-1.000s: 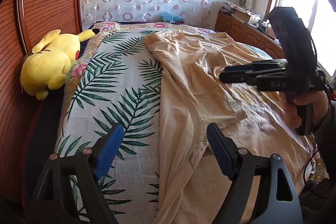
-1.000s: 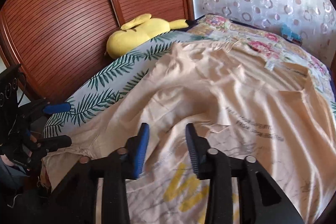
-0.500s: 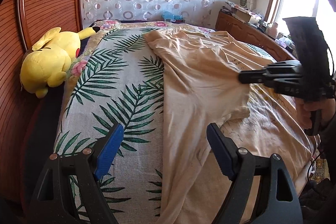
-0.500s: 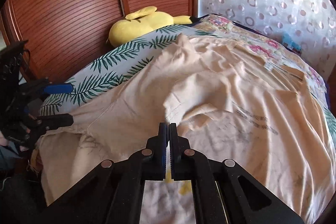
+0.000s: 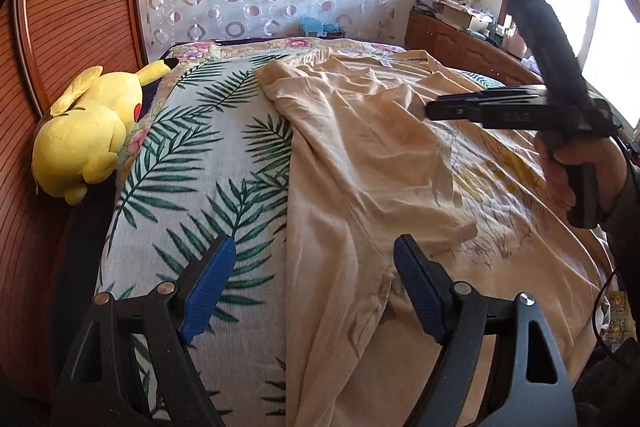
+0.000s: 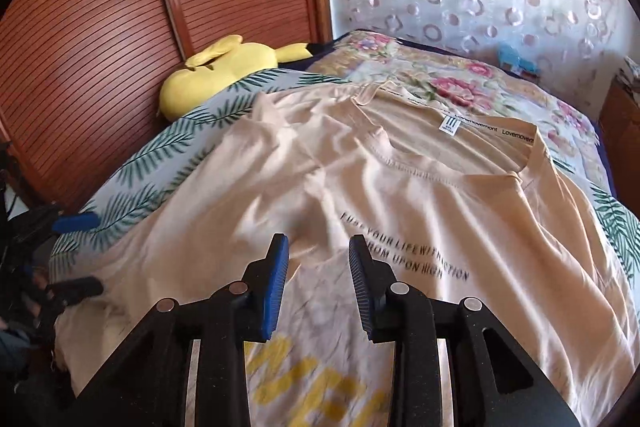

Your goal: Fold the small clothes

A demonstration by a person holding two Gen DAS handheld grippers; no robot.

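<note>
A beige T-shirt [image 5: 372,163] with black and yellow print lies spread on the bed; its left sleeve side is folded in over the body. The right wrist view shows it [image 6: 400,195] with the collar and label at the far end. My left gripper [image 5: 310,279] is open and empty above the shirt's near left edge. My right gripper [image 6: 318,267] is open and empty, just above the folded-in fabric edge; it also shows in the left wrist view [image 5: 436,111], held over the shirt.
The bed has a palm-leaf cover [image 5: 192,187] and a floral blanket [image 6: 460,83] at the far end. A yellow plush toy [image 5: 88,131] lies at the bed's left edge by the wooden sliding doors [image 6: 120,7]. A wooden cabinet [image 5: 460,39] stands at the right.
My right gripper shut on the sleeve fabric half a second ago, moved toward the collar and has now opened, letting the fabric go. The left gripper has stayed open and still.
</note>
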